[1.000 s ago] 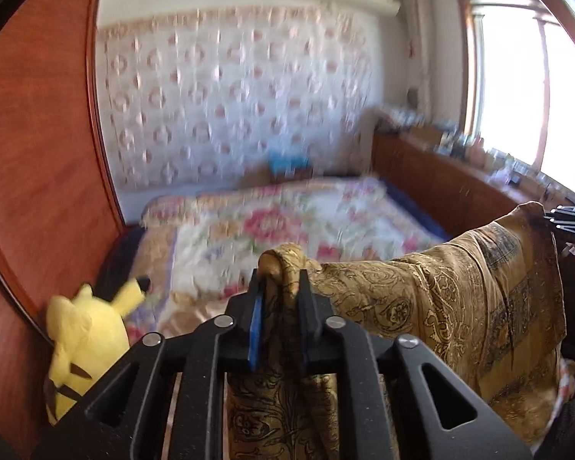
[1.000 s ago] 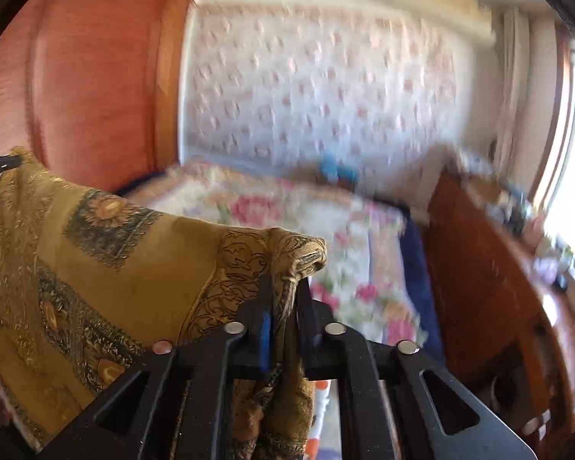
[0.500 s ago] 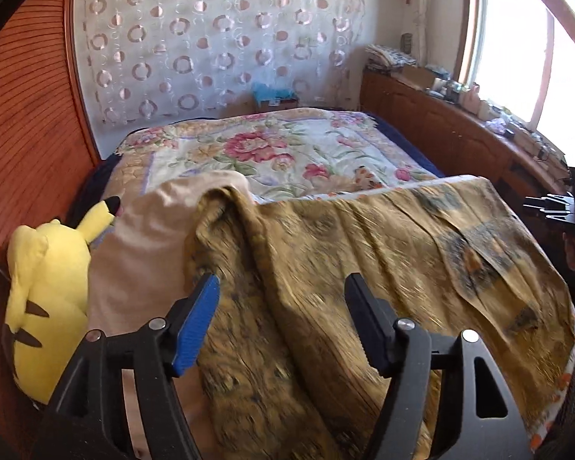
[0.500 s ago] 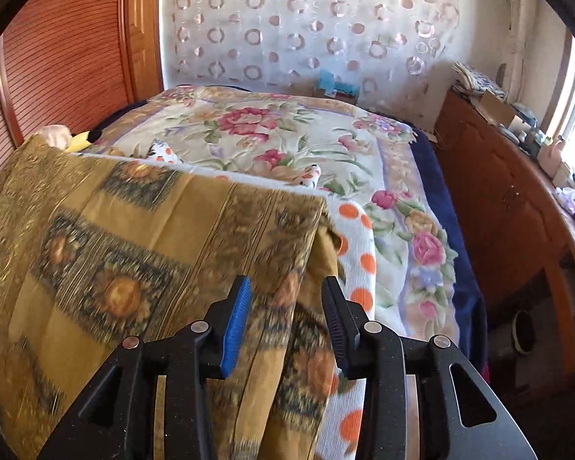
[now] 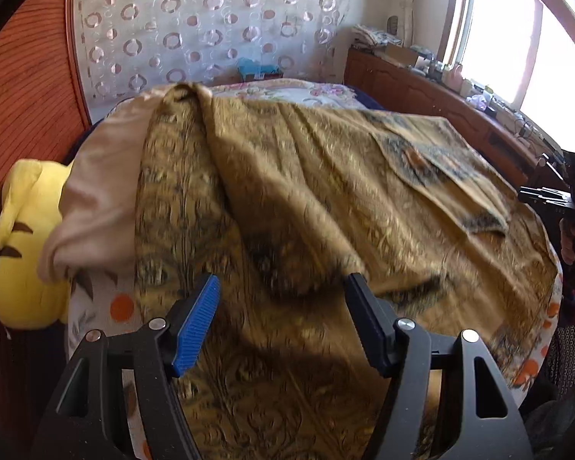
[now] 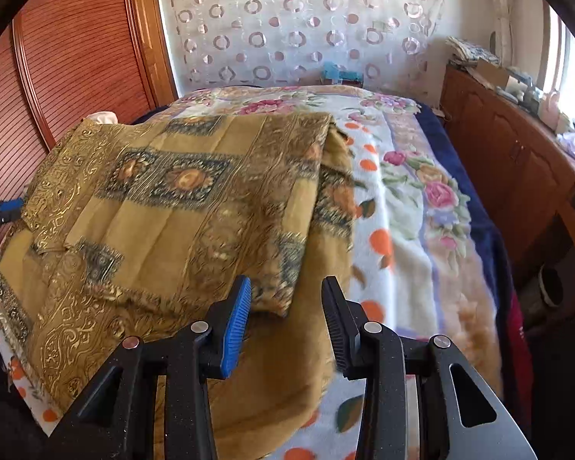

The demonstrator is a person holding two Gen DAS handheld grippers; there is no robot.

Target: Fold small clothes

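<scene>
Both tools are angled down toward the bed. The left tool (image 5: 281,320) stands released, jaws wide apart, above the cloth (image 5: 306,199) with nothing gripped; its jaws have opened within the last second. The right tool (image 6: 285,308) is also released, with a narrower gap, over the cloth's near right corner; its jaws have likewise opened, and no pad presses the fabric. In the left wrist view, the right tool appears at the right edge, held by a hand (image 5: 573,237) that is mostly cut off. The cloth is a thin woven ochre sheet with gold scroll pattern and dark floral bands, lying doubled and wrinkled across the bed. Beneath it lies a fleece blanket (image 6: 398,207), white with orange dots and pink flowers. A plain beige fabric (image 5: 103,188) bunches at the cloth's left edge, partly covering a yellow plush toy (image 5: 23,253). Beyond stand a ribbed wooden headboard (image 6: 69,69) and a circle-patterned curtain (image 5: 211,27). Items on the window-side cabinet are too small to identify.
</scene>
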